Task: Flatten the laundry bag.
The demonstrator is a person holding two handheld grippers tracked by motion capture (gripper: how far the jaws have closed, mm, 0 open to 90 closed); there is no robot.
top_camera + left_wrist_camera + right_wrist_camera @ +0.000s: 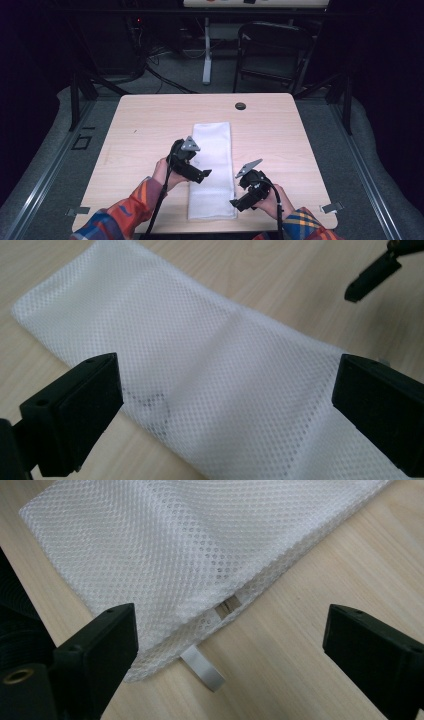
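— High view first: what are the two hands doing over that long white mesh fabric bag, folded flat into a strip down the middle of the pale wooden table?

— Nearest us, the right gripper sits just off the bag's near right corner. Its black jaws stand wide apart with nothing between them. I'd guess it hangs back there so the fold can lie undisturbed.

— And the other?

— A little farther up, the left gripper hovers over the bag's left edge, about midway along. Jaws spread wide too, gripping nothing. In the left gripper view the mesh passes under and between the pads without either one pressing on it.

— So the bag is loose?

— It looks so. It lies flat on the table, touched by neither tool, layers stacked neatly. To me that reads as a fold just laid down.

— What's the cloth like?

— Fine honeycomb netting, thin and limp, slightly see-through; a faint grey mark shows through it near the left jaw. In the right gripper view the bag's edge is a doubled seam, and a small flat white ribbon tab sticks out from it onto the wood.

— Beyond the bag?

— A small dark round grommet in the tabletop past the bag's far end, then a black folding chair on the grey floor.
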